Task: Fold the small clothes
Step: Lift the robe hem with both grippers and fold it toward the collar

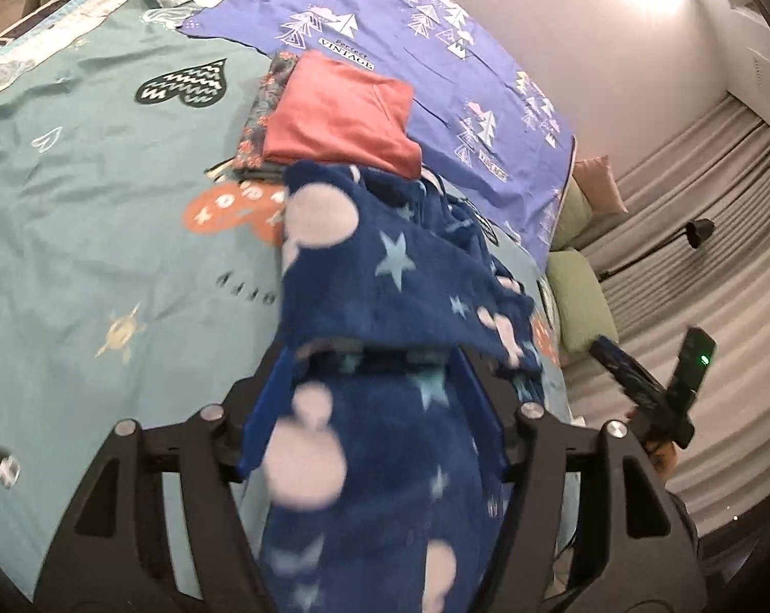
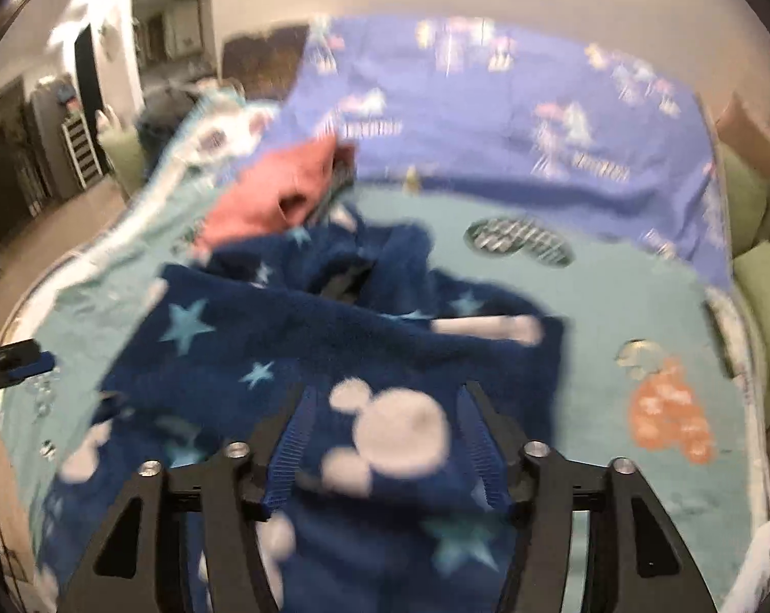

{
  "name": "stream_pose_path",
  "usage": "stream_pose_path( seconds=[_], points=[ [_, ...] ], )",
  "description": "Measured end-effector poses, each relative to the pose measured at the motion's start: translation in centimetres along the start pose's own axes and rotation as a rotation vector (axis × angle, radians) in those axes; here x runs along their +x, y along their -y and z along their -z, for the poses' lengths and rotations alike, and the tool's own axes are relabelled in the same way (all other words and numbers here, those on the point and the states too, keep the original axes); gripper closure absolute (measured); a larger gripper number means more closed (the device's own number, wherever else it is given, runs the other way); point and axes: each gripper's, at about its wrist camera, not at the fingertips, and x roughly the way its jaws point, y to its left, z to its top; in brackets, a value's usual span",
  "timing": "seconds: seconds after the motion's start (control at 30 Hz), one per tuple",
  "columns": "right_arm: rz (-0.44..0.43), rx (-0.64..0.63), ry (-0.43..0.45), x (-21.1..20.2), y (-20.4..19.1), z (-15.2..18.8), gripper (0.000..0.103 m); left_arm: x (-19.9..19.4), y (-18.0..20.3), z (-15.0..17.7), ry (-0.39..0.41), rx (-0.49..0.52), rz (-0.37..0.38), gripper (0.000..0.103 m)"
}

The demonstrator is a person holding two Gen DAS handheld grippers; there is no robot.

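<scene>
**Two grippers are lifting one starry blue piece**

Both are carrying the blue fleece garment [image 1: 385, 306] above the bed [image 1: 103, 214]. The left gripper [image 1: 379, 357] jaws are grasping one bunch of it; the right gripper [image 2: 385, 393] jaws are grasping another. It is hanging between them, stretching left to right. The folded pink piece [image 1: 344, 112] is lying just beyond, on the far side.
</scene>
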Motion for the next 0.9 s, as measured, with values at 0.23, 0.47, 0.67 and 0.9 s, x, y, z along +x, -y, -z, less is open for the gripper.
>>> stream_pose_path(
  seconds=[0.23,0.47,0.67,0.9],
  points=[
    [-0.159,0.187,0.013,-12.6,7.3,10.3,0.024,-5.4,-1.4,7.1,-0.077,0.042,0.025,0.038],
    [-0.285,0.406,-0.096,-15.7,10.1,22.8,0.023,-7.2,-3.1,14.3,-0.159,0.003,0.065,0.037],
    [-0.456,0.568,-0.206,-13.8,9.7,29.9,0.024,-6.8,-3.8,18.7,-0.239,-0.027,0.111,0.037],
    [-0.525,0.609,-0.290,-10.6,8.1,32.1,0.023,-5.9,-4.2,21.3,-0.285,-0.040,0.103,0.037]
  ],
)
